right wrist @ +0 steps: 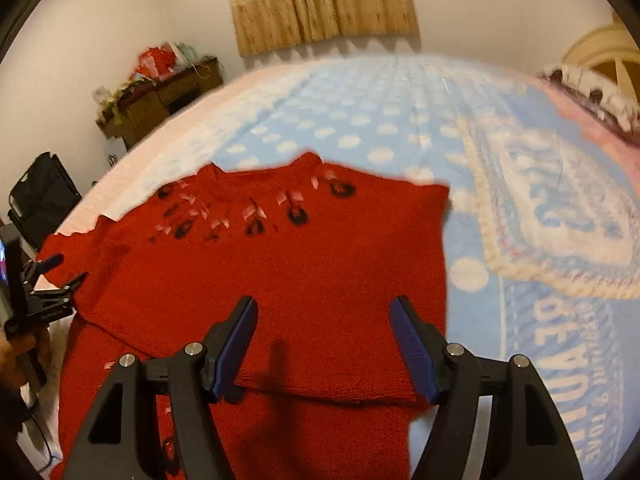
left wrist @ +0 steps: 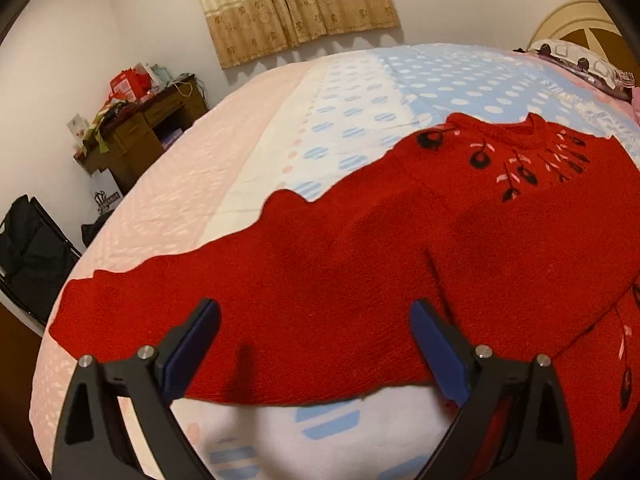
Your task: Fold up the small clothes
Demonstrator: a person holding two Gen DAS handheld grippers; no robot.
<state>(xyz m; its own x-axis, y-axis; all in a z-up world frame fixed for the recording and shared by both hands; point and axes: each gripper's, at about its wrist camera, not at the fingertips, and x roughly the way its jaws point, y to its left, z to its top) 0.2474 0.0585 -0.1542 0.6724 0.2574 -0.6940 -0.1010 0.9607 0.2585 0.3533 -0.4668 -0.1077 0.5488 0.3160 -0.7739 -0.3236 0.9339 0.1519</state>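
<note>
A red knitted sweater [left wrist: 400,248] with black and pink embroidery near the collar lies flat on the bed; it also shows in the right wrist view [right wrist: 280,264]. Its left sleeve [left wrist: 168,304] stretches out to the left. The right sleeve appears folded in over the body, its cuff edge [right wrist: 328,394] lying across the lower part. My left gripper [left wrist: 316,332] is open and empty, just above the left sleeve near its lower edge; it also shows at the left edge of the right wrist view [right wrist: 64,270]. My right gripper [right wrist: 324,332] is open and empty above the folded sleeve.
The bed carries a blue, white and pink blanket [left wrist: 360,92] with dots and a large emblem [right wrist: 560,216]. A pillow [left wrist: 580,60] and headboard sit at far right. A cluttered wooden desk [left wrist: 140,128] and a black bag [left wrist: 32,248] stand at left. Curtains [left wrist: 296,4] hang behind.
</note>
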